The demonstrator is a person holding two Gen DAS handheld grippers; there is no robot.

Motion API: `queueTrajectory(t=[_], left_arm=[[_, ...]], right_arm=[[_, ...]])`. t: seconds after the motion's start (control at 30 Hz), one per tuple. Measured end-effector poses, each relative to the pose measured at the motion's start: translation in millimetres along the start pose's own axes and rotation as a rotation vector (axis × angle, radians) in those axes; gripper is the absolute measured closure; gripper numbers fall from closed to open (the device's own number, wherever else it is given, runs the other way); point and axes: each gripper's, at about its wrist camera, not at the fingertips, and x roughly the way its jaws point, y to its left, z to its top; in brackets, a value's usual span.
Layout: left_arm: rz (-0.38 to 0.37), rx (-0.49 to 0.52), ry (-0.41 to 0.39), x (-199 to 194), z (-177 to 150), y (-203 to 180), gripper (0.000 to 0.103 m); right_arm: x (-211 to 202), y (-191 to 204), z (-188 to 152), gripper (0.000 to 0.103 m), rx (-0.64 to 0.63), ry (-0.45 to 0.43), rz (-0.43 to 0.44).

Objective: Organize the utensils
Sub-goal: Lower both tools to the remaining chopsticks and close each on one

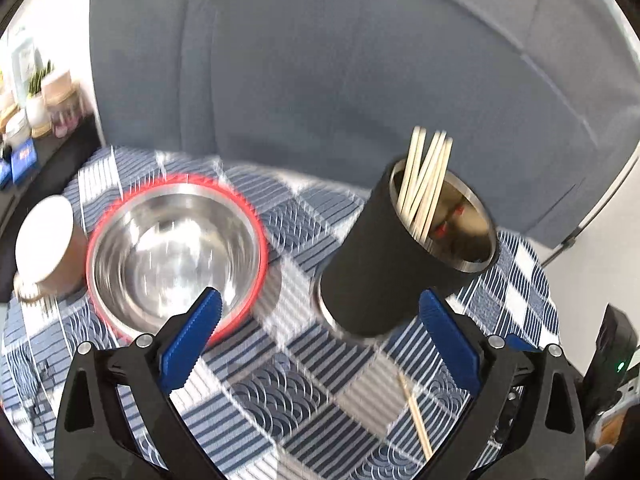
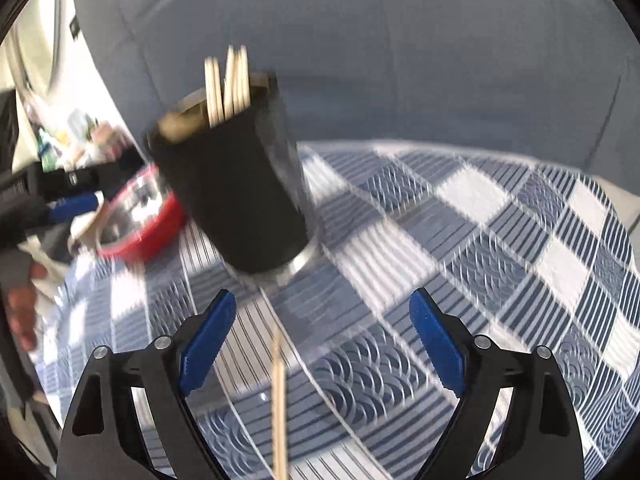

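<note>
Loose chopstick [image 2: 279, 400] near the black holder [image 2: 236, 196]: light, stiff, probably rolls, best pinched mid-shaft. Right gripper [image 2: 322, 340] and left gripper [image 1: 320, 336] are spread wide, nothing held.

A home living room, by the look of it: a grey-blue upholstered sofa [image 1: 340, 72] rises right behind a table spread with a blue-and-white patchwork tablecloth [image 1: 304, 400]. Off to the side, a dark shelf [image 1: 48, 160] carries small potted plants [image 1: 38, 96] and household odds and ends.
</note>
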Motion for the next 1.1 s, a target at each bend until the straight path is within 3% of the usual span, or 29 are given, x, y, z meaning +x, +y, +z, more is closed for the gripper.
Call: queueTrajectory(t=[0.13,0.5,0.67,0.8,1.1], left_arm=[[0.012,-0.011,0.068,10.6,-20.6,-1.1,0.006],[0.051,0.033,0.257,44.1,-66.9,-5.7,0.006],[0.072,0.059,0.309,55.5,-80.1,-7.0,0.006],[0.079,0.095,0.351,64.3,-90.1,-13.4,0.006],[0.078,0.160,0.396,77.8,-99.6,-33.6,0.006]], right_arm=[[12.5,-9.4,-27.6,0.019,0.005,0.078,-0.031],[18.7,-5.5,-63.3,0.018,-0.053,0.144,-0.074],[22.7,0.9,-77.9,0.018,-0.100,0.185,-0.085],[18.9,3.7,-82.7,0.017,-0.120,0.164,-0.117],[17.8,11.5,-88.2,0.016,-0.194,0.202,-0.152]])
